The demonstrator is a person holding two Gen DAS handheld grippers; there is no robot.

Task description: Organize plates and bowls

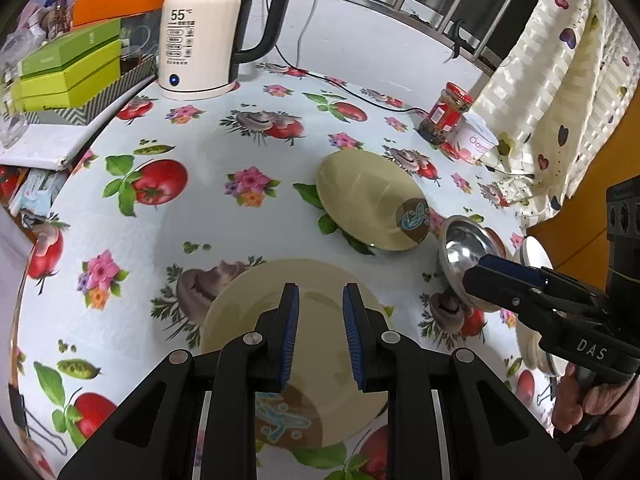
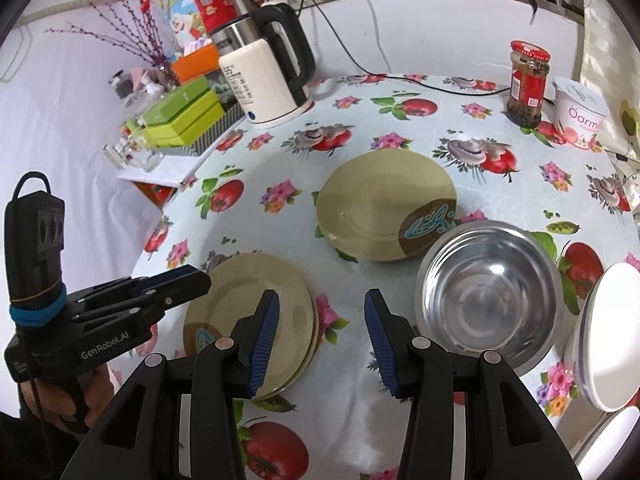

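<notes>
A stack of two beige plates [image 1: 320,300] [image 2: 248,300] lies near the table's front. My left gripper [image 1: 320,300] is open and empty, hovering over this stack. A single beige plate [image 1: 372,200] [image 2: 384,204] with a blue and brown motif lies further back. A steel bowl [image 1: 468,256] [image 2: 488,292] stands to its right, and a white bowl [image 2: 612,336] [image 1: 536,256] sits at the right edge. My right gripper [image 2: 320,316] is open and empty above the cloth between the stack and the steel bowl.
A white electric kettle [image 1: 200,40] [image 2: 260,80] stands at the back left beside green boxes [image 1: 68,68]. A red-lidded jar [image 2: 526,84] and a yogurt cup [image 2: 580,116] stand at the back right. A black cable [image 1: 360,92] crosses the back.
</notes>
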